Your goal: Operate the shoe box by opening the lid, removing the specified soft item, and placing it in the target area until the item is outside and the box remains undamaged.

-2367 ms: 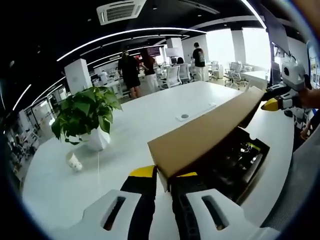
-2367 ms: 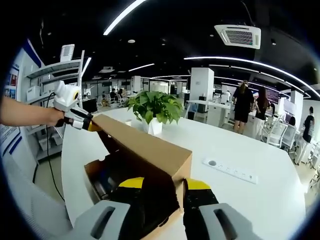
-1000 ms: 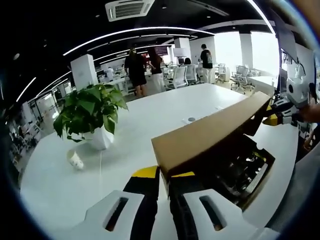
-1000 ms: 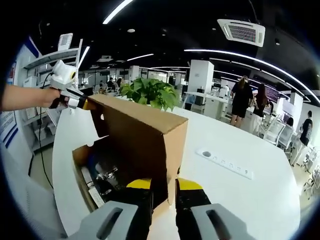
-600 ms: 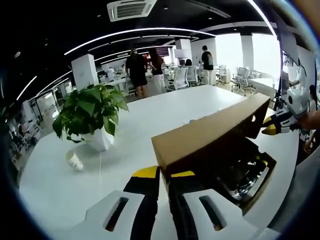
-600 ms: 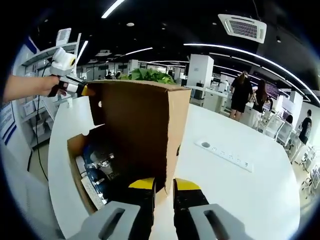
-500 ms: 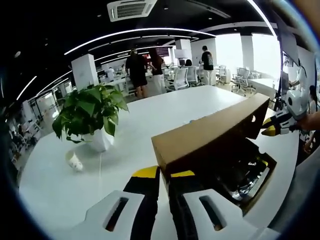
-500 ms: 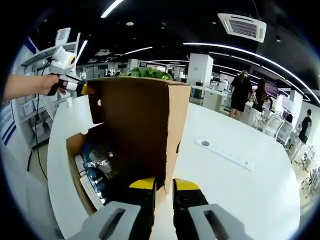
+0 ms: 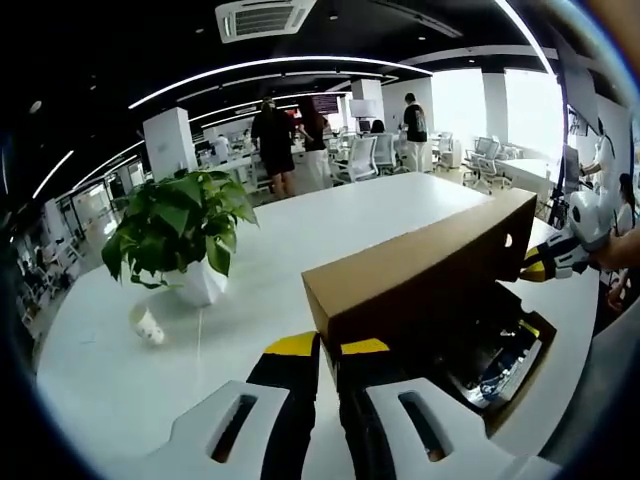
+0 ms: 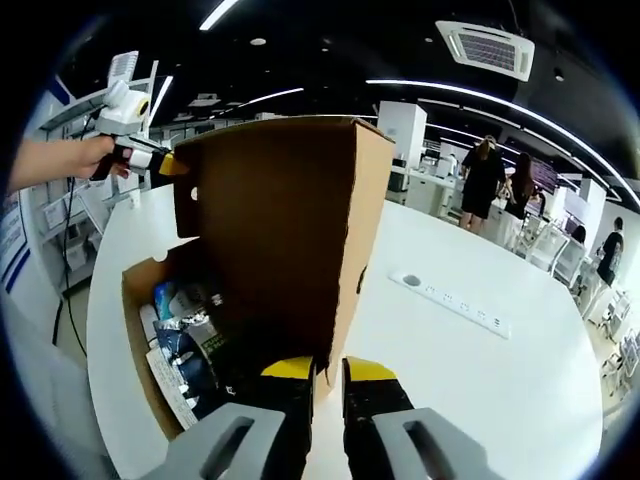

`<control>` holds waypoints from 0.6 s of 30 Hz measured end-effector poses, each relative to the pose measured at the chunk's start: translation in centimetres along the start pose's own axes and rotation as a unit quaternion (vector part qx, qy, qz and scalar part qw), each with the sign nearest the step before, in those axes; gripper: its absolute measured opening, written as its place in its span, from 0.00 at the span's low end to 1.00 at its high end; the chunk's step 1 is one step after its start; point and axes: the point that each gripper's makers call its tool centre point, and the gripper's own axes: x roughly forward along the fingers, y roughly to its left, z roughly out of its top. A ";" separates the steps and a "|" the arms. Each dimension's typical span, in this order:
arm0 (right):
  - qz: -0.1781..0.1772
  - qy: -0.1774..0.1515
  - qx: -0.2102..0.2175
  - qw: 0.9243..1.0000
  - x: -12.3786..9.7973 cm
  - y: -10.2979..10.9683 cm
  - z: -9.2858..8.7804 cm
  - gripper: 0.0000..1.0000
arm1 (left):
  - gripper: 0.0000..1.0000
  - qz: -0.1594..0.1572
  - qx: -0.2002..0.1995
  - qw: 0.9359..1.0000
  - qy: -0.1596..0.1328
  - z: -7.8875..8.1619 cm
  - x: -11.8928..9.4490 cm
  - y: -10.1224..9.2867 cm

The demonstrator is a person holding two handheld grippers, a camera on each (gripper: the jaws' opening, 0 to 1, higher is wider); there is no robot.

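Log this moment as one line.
phase: lid opening | brown cardboard shoe box lid: raised | left gripper: clamps lid | right gripper: clamps lid | contents inside

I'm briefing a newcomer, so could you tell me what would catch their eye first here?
The raised cardboard lid of the shoe box, pinched at either end by the right gripper and the left gripper. Then the jumbled contents inside, and the potted plant on the white table.

The brown cardboard shoe box (image 10: 150, 330) stands open on the white table (image 10: 480, 380). Its lid (image 10: 275, 230) is swung up nearly upright, hinged along the long side, plain inner face showing. Inside the box, toward 9 o'clock in the right gripper view, lie jumbled dark and blue packaged items (image 10: 185, 335).
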 end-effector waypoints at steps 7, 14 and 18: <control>-0.001 0.004 -0.010 1.000 0.8 -0.3 0.1 0.02 | 0.04 0.000 -0.001 1.000 0.001 0.2 0.5 0.2; 0.005 0.008 -0.023 1.000 1.3 -0.5 0.2 0.00 | 0.04 -0.001 -0.009 1.000 0.000 0.3 0.8 0.4; 0.004 0.007 -0.016 1.000 1.4 -0.7 0.2 0.00 | 0.04 0.001 -0.009 1.000 0.000 0.4 0.9 0.3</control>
